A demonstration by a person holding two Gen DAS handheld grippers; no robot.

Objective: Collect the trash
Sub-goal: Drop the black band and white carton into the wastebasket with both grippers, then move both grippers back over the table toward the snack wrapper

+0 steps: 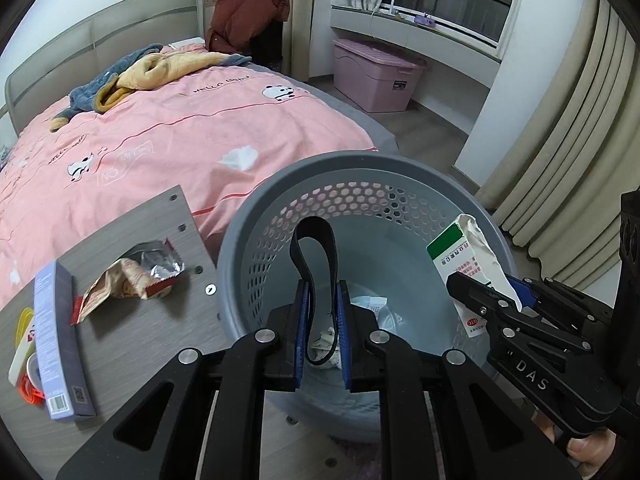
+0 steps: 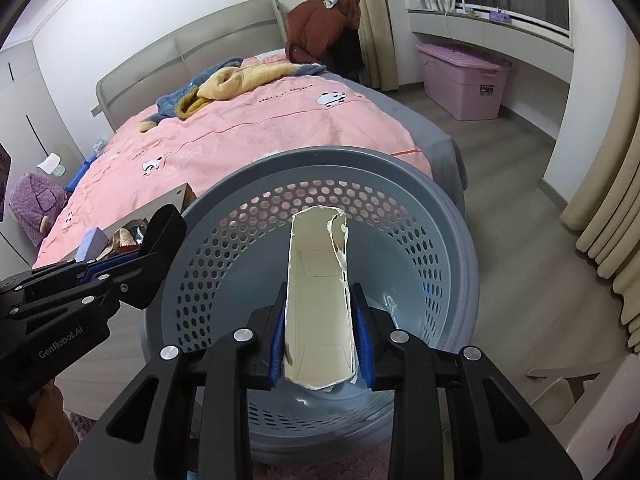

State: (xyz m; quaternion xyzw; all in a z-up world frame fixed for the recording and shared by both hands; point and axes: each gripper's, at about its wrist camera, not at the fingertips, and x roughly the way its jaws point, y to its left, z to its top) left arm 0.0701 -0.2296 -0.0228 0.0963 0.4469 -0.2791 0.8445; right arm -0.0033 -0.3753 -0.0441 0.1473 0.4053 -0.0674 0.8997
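Note:
A grey perforated waste basket (image 1: 256, 216) stands beside the bed and fills the middle of both views (image 2: 440, 208). My left gripper (image 1: 323, 320) hangs over its mouth, shut on a black looped band (image 1: 316, 240) that stands up between the blue pads. My right gripper (image 2: 320, 336) is also over the basket, shut on a torn, open white carton (image 2: 318, 292). The left wrist view shows this carton's green-and-white label (image 1: 468, 256) at the basket's right rim. Crumpled paper (image 1: 372, 308) lies at the bottom of the basket.
A grey wooden table (image 1: 120, 360) to the basket's left carries a crumpled snack wrapper (image 1: 136, 276), a lavender box (image 1: 60, 340) and small orange and yellow items. Behind are the pink bed (image 1: 160, 140), a pink storage box (image 1: 376, 76) and curtains (image 1: 560, 160).

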